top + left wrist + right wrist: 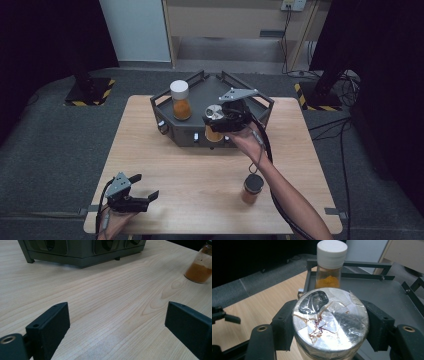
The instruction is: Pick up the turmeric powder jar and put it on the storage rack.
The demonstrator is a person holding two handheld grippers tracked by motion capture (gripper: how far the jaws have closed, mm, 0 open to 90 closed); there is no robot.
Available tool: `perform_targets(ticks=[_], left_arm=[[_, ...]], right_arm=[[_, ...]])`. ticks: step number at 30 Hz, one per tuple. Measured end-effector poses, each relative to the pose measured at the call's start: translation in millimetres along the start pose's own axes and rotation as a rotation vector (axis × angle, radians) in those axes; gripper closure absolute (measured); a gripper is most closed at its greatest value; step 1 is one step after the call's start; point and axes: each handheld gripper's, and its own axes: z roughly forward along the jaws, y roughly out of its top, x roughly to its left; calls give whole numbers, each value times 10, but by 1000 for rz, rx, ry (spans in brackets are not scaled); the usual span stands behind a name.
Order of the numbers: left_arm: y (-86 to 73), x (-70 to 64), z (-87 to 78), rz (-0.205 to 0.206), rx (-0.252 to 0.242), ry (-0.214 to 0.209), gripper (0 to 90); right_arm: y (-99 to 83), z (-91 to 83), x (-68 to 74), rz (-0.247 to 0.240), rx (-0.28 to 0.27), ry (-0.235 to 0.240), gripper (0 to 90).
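Right jaws: I see them closed on the foil-sealed jar [330, 322], one pad on each side just under its rim.
Jar position: held by my right gripper [220, 121] at the front edge of the grey tray [260, 102].
Left jaws: wide apart, empty; left gripper [145, 187] low over the worktop [200, 175].
Surroundings: white-capped jar [180, 100] upright on the tray; dark-lidded jar [252, 188] on the worktop.

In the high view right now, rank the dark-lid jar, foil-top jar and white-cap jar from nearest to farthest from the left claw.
1. Dark-lid jar: on the table, to the right of the left claw.
2. Foil-top jar: at the tray's front edge, gripped by the right claw.
3. White-cap jar: standing farther back on the tray.
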Motion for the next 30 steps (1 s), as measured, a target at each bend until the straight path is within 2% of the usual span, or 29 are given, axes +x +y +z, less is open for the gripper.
perform_targets(ticks=[21,30], left_arm=[[-3,7,-1,-3,0,0,51],[-8,13,0,-7,-2,-1,51]], right_arm=[[208,369,-128,51,-28,-84,345],[247,528,-174,68,-20,-112,344]])
